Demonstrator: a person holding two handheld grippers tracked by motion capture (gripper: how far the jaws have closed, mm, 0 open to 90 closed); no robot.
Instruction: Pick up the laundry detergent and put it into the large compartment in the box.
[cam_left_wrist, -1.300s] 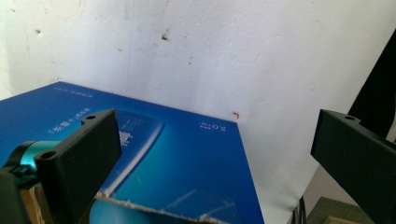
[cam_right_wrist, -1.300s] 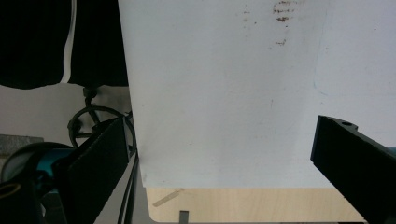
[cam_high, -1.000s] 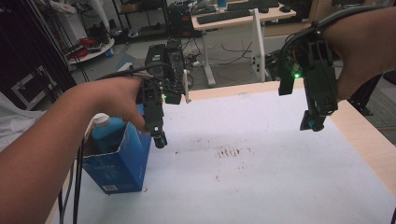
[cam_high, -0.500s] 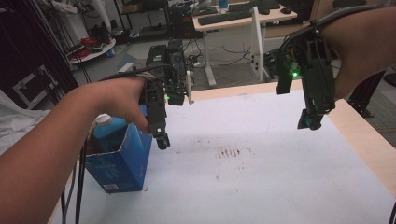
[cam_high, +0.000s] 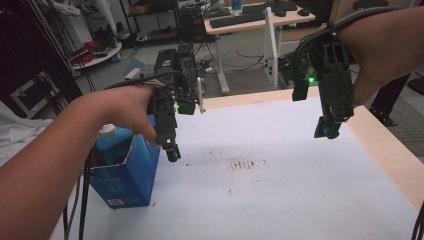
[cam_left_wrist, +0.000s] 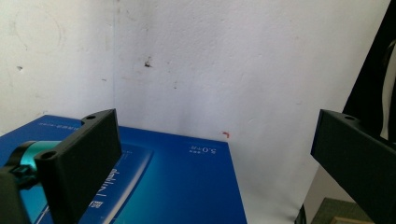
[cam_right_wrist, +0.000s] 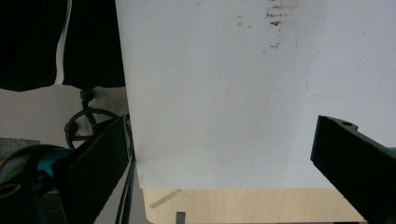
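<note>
Nothing is grasped yet. At the lower left of the high view stands an open blue cardboard box (cam_high: 127, 175) with a white-capped blue bottle (cam_high: 111, 140) inside. The left gripper (cam_high: 172, 154) hovers beside it, jaws spread; the right gripper (cam_high: 327, 131), also spread, hangs at upper right. Taking hold remains.

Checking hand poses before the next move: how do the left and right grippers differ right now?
The left gripper hangs low beside the blue box at the table's left; the right gripper is held higher over the table's right side, near no object. The left gripper view looks onto the box's blue face; the right gripper view looks onto bare white surface and its wooden edge. Both point downward with jaws wide open and empty.
</note>
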